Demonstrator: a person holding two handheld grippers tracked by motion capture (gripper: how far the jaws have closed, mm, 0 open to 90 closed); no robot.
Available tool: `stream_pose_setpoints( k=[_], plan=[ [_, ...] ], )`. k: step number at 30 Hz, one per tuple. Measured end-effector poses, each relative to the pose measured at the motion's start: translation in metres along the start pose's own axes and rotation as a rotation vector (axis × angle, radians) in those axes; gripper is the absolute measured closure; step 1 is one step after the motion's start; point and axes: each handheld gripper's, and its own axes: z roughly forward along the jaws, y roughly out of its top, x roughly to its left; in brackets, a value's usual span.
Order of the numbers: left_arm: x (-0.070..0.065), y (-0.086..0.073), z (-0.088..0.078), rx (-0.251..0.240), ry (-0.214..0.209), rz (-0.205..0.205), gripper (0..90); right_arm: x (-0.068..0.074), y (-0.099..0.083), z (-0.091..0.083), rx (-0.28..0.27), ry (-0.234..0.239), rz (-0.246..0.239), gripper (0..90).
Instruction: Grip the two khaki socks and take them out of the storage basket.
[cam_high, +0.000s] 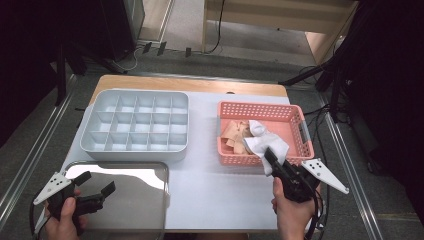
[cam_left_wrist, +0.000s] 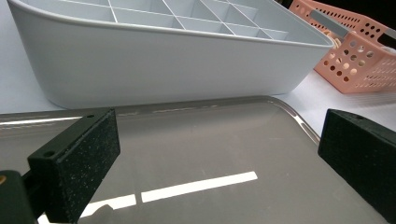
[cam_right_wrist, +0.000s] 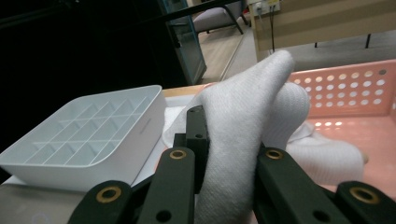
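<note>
My right gripper is shut on a white sock at the near edge of the pink basket. In the right gripper view the white sock bulges up between the two jaws of my right gripper, in front of the pink basket. Tan cloth pieces lie inside the basket. My left gripper hangs open over the shiny metal tray at the front left. In the left gripper view my left gripper has nothing between its jaws above the metal tray.
A grey divided organizer with several compartments stands behind the metal tray, on a white mat; the grey organizer shows up close, and the organizer appears left of the sock. A person's hands hold both grippers at the table's front edge.
</note>
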Motion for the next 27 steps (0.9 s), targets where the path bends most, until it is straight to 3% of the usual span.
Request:
stream_pose_setpoints(
  k=[5, 15, 27],
  plan=[
    [0.0, 0.0, 0.0, -0.003, 0.0, -0.001, 0.0, 0.008, -0.008, -0.005, 0.014, 0.019, -0.017, 82.4],
    [-0.001, 0.0, -0.001, -0.009, 0.003, 0.004, 0.0, 0.03, -0.042, -0.012, 0.054, 0.068, -0.041, 82.5],
    [-0.004, 0.0, -0.001, -0.009, 0.0, 0.011, 0.0, 0.038, -0.079, -0.007, 0.098, 0.094, -0.071, 82.5]
  ],
)
